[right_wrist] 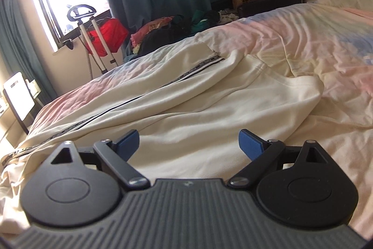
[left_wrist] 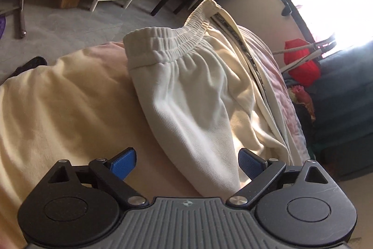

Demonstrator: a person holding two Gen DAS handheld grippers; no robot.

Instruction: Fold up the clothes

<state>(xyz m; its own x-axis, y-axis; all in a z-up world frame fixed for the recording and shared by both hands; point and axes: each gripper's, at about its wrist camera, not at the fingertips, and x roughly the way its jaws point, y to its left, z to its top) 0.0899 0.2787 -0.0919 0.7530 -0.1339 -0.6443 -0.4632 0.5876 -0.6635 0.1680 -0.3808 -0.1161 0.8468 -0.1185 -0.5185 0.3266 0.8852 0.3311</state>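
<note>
Cream fabric: white track pants (left_wrist: 186, 95) spread on the bed (right_wrist: 314, 39), gathered elastic waistband (left_wrist: 172, 41) at the end far from the left tool, dark striped side tape (right_wrist: 139, 95) running along the leg on the window side.
Lie of the pants: partly doubled, one rounded fold of cloth humped up toward the waistband, the rest rumpled rather than flat; fits either a fold half made or a garment merely dropped in a heap.
Left tool (left_wrist: 186, 161): released, blue pads wide apart, straddling the narrow lower end of the humped fold without pinching it.
Right tool (right_wrist: 188, 144): likewise spread wide, gripping nothing, hovering low over the broad leg cloth, hem edge (right_wrist: 300, 85) lying beyond it.
Grip advice: pinching at an edge or seam rather than mid-panel, both layers together, so the knit does not slide apart.
Alignment: matching side tape to side tape and waistband corners before any crease.
Risk: soft quilt under the pants likely to bunch and drag along; lifting clear beats dragging.
Beyond the bed: pile of other clothes (right_wrist: 177, 25) by the curtain.
</note>
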